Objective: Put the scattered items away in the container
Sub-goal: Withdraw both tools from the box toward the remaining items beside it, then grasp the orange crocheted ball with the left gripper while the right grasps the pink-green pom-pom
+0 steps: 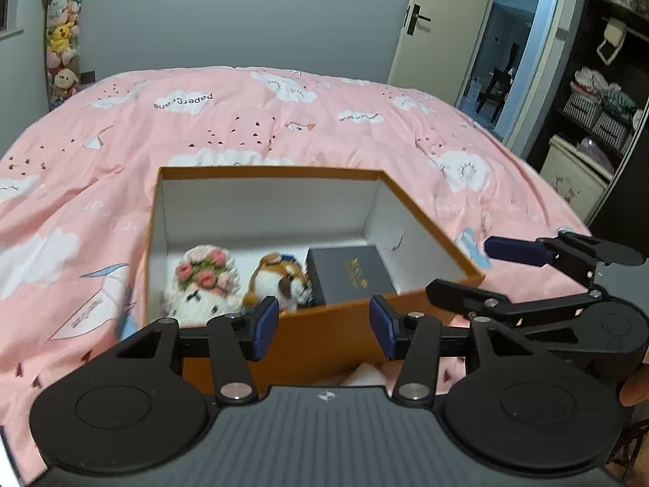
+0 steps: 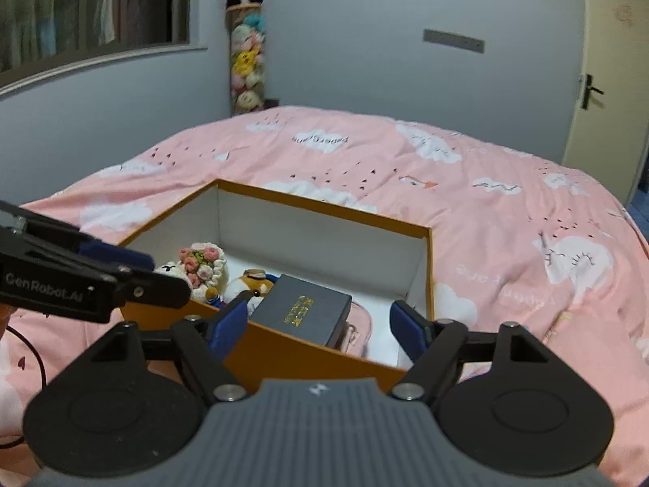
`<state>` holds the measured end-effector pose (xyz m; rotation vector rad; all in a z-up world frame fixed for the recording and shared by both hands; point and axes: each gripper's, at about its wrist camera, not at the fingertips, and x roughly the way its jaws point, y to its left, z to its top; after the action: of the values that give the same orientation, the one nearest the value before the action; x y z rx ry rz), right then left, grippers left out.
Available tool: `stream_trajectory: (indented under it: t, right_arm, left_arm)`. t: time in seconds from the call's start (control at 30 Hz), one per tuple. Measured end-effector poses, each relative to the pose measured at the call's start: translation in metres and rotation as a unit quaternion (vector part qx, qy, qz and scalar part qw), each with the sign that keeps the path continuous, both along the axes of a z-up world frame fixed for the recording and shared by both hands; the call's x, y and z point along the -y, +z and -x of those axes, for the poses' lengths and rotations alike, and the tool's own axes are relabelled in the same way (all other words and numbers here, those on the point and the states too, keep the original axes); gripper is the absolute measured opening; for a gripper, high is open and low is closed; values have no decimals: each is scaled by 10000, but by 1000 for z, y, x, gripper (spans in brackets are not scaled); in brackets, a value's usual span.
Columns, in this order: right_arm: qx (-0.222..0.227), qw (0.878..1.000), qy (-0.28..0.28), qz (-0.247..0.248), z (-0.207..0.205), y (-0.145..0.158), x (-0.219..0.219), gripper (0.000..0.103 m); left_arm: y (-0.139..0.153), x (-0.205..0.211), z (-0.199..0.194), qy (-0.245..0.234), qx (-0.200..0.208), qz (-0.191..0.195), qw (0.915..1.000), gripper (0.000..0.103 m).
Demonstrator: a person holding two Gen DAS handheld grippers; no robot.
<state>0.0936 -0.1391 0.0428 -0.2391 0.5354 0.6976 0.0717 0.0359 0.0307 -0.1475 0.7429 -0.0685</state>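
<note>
An orange box (image 1: 324,324) with white inner walls sits on the pink bed; it also shows in the right wrist view (image 2: 308,361). Inside lie a white knitted toy with pink flowers (image 1: 203,284) (image 2: 203,263), a brown and white plush (image 1: 280,280) (image 2: 249,282), a dark grey box with gold print (image 1: 349,276) (image 2: 302,308) and a pink pouch (image 2: 359,330). My left gripper (image 1: 324,326) is open and empty in front of the box's near wall. My right gripper (image 2: 320,324) is open and empty over the box's near edge.
The pink duvet (image 1: 284,121) with white clouds covers the bed all around the box. A column of plush toys (image 2: 247,52) stands in the far corner. A door (image 1: 442,20) and dark shelves (image 1: 600,93) are at the right. The right gripper shows in the left wrist view (image 1: 527,268).
</note>
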Motion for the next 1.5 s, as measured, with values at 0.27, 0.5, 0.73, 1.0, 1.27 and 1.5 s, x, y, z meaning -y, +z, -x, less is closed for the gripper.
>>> stream_trajectory:
  t: [0.27,0.5,0.73,1.0,1.27,1.5]
  right_arm:
    - [-601,9982,-25,-23,20,-29,3,81]
    - [-1074,9935,289,252,40,-54,-3,82]
    - [-1605,9832,637,584,57,-77,-11,73]
    - [-1941,9709,993,992,68,-91,-20,70]
    - [-2333,9611,1082,1012,65,-103,-16,70]
    - [-2707,9523,1030,961,59,-114,-14,70]
  left_arm:
    - [-16,-2,28,-212,-243,-238,9992,61]
    - [-37,-6,44,-356,-954,-216,9946,62]
    - [-57,-8,54,-608,-1647,29,9845,62]
    - [-70,7,63,-1054,-1971,-183,9745,61]
    - [-85,13,65,-1165,-2137,-328,9694,58]
    - [-92,14,63,-1193,-2211,-322,9674,56]
